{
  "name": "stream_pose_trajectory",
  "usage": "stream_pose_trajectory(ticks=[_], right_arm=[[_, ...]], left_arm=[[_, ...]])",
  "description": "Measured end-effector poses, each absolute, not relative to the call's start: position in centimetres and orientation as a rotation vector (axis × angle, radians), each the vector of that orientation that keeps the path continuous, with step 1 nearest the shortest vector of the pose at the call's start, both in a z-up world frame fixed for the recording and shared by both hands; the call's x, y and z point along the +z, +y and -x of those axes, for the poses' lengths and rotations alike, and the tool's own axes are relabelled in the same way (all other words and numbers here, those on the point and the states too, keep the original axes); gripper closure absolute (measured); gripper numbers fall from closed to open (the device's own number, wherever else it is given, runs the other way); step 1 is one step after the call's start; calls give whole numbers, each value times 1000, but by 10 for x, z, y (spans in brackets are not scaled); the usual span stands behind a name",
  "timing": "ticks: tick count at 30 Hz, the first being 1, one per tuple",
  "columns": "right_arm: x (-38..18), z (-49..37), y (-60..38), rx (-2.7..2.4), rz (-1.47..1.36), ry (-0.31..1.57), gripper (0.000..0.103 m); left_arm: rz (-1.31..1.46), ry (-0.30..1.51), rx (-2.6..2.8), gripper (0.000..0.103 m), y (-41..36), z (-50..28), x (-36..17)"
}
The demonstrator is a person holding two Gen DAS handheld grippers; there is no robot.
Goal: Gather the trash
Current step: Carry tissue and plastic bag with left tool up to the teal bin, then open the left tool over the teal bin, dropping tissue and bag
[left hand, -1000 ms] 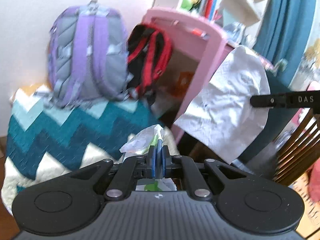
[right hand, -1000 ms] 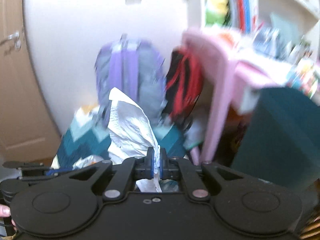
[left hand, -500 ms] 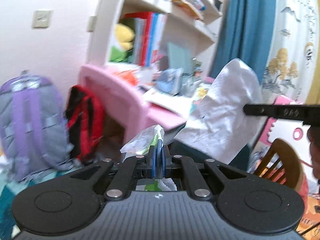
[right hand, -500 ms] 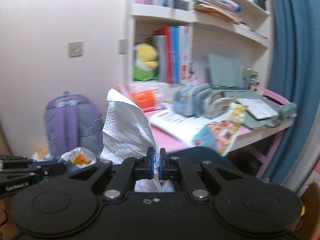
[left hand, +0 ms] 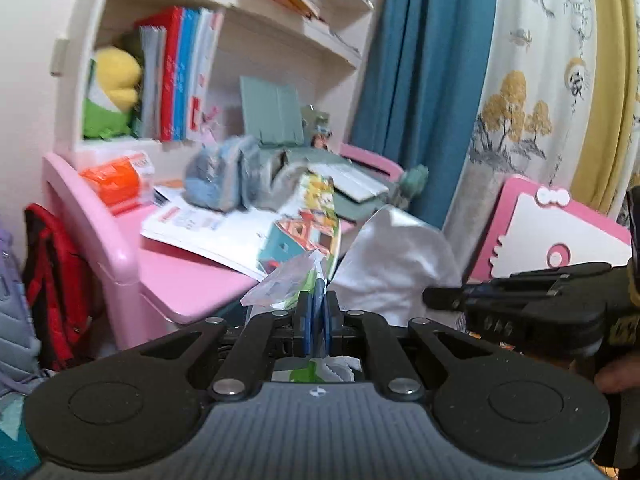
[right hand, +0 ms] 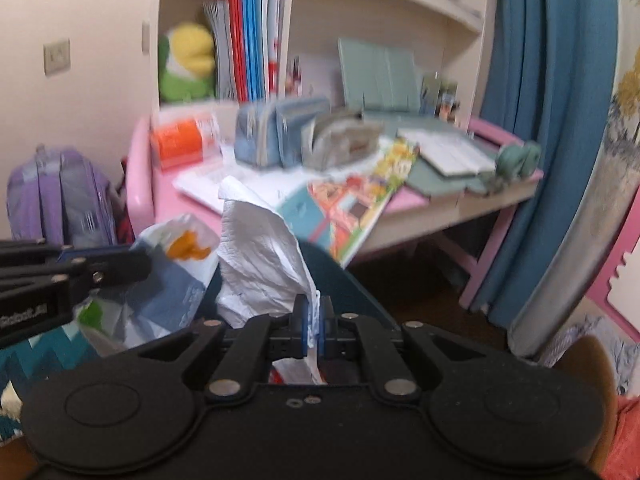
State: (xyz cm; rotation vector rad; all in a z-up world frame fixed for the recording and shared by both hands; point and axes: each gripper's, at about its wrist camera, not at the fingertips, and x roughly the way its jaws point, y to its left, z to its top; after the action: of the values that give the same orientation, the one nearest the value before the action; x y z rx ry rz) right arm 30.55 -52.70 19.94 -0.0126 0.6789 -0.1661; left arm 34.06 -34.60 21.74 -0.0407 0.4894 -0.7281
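My left gripper (left hand: pixel 318 304) is shut on a crumpled clear plastic wrapper (left hand: pixel 286 284) with green print; from the right wrist view the same wrapper (right hand: pixel 168 276) shows an orange patch, with the left gripper (right hand: pixel 140 264) at its left. My right gripper (right hand: pixel 315 322) is shut on a white crumpled paper sheet (right hand: pixel 260 256), held up in the air. In the left wrist view that sheet (left hand: pixel 396 264) hangs to the right, with the right gripper (left hand: pixel 430 296) beside it.
A pink desk (right hand: pixel 400 216) carries books, pencil cases (right hand: pixel 280 136) and an orange box (right hand: pixel 180 140), under a bookshelf (right hand: pixel 320 20). A purple backpack (right hand: pixel 56 196) stands left. A blue curtain (right hand: pixel 552 120) hangs right. A pink board (left hand: pixel 560 232) leans at the right.
Both grippers have swung up and to the right, away from the backpacks and zigzag blanket, toward the desk and curtain. Each keeps hold of its piece of trash.
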Motion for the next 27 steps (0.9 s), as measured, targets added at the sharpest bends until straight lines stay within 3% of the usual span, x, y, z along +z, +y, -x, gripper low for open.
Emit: stream_pose_trajectory(ticks=[15, 19, 22, 27], right_arm=[[149, -329, -531, -115, 24, 880, 91], [143, -331, -533, -119, 30, 907, 83], [141, -330, -535, -117, 25, 914, 64], [144, -324, -537, -112, 17, 909, 61]], left_arm=[[-70, 682, -715, 97, -397, -378, 142], [-99, 728, -720, 97, -405, -380, 131], [-109, 747, -716, 97, -410, -380, 126], [-108, 763, -714, 97, -413, -376, 124]])
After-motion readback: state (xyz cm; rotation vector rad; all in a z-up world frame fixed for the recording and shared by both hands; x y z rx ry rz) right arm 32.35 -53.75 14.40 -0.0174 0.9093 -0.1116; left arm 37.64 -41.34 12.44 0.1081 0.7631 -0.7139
